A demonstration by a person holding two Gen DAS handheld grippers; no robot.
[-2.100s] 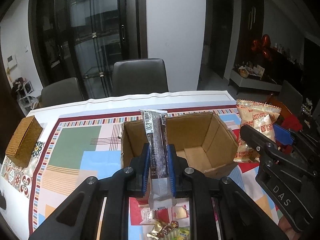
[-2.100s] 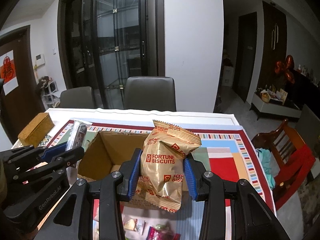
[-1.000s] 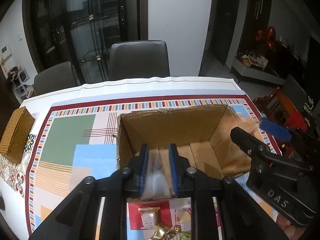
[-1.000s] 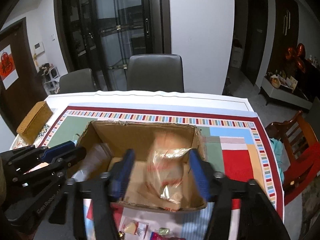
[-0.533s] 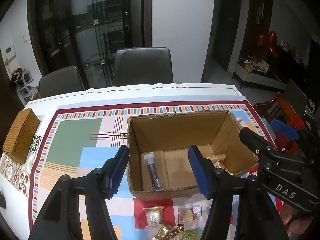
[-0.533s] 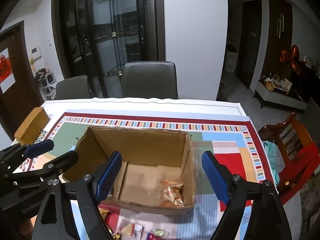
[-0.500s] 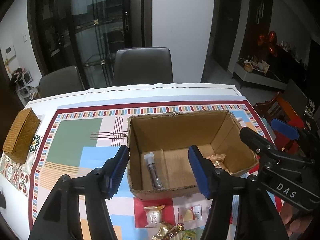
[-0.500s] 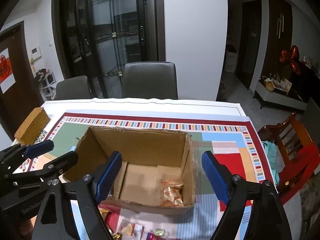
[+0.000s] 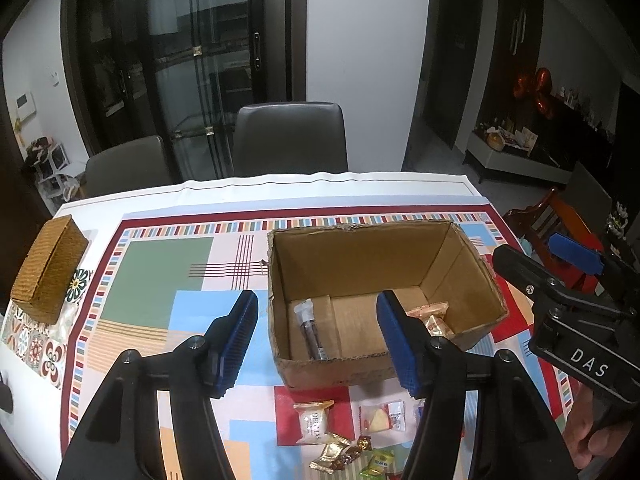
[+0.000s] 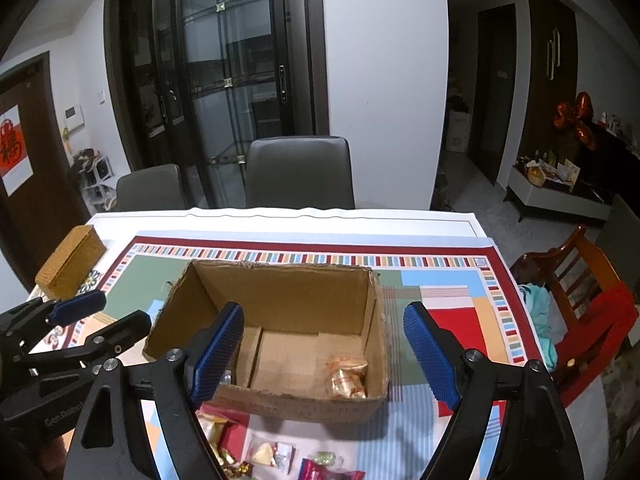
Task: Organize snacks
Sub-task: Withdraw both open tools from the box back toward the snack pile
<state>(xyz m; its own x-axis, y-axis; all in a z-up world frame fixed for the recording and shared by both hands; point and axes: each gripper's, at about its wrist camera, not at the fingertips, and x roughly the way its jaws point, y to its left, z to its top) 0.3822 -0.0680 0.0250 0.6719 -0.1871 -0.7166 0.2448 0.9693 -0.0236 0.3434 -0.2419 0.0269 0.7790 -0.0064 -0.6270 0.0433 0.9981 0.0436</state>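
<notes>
Two hand-held grippers hovered above a counter covered with a bright patchwork-patterned cloth. The left gripper [image 9: 318, 338] had its blue pads spread apart with nothing between them; its jaws had just been opening. The right gripper [image 10: 322, 354] likewise stood wide apart and empty, its jaws also just opened.

An open cardboard box [image 9: 376, 242] sat at the centre of the cloth. Inside it, a dark snack bar in a clear wrapper [image 9: 310, 330] lay on the floor of the box toward 9 o'clock, and a gold biscuit packet [image 10: 346, 376] lay toward 4 o'clock, against the right wall. The two were well apart.

On the cloth at 6 o'clock from the box, a cluster of loose sweets [image 9: 344, 428] waited: a small white-wrapped cake, a clear packet with a yellow piece, and several gold and green wrapped candies, lying close together.

A woven tan box [image 9: 48, 268] rested at 9 o'clock near the counter's edge. Two grey chairs stood at 12 o'clock.

Judged risks: the remaining sweets were small and crowded, so a gripper closing on one could nudge or pinch a neighbour. The wrappers looked slippery and could slide out of the pads. Both grippers worked close together and could collide over the box, or catch its near wall and shift it.
</notes>
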